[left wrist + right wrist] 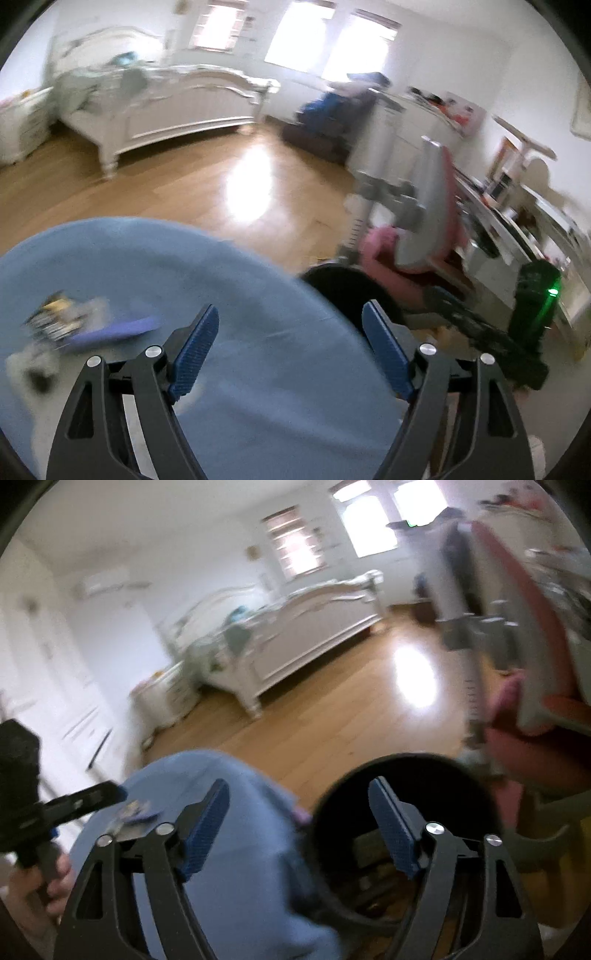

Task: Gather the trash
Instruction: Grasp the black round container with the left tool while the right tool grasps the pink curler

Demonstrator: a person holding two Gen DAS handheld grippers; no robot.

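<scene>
Trash [59, 325] lies on blue round tabletop [184, 266], left side: crumpled wrappers, purple strip, all blurred. Black bin [402, 834] stands just beside table edge, scraps visible inside. Left gripper [290, 350] wide open, nothing between pads. Right gripper [299, 830] likewise wide, empty, over bin rim. Step judged: between drops, returning for more. Next move calls for swinging left toward wrappers, lowering, closing on one.

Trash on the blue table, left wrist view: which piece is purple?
The flat purple strip, lying nearest the open left hand-held gripper. The crumpled yellow-and-dark wrapper sits behind it; a blurred whitish scrap lies nearer the blue table edge.
</scene>
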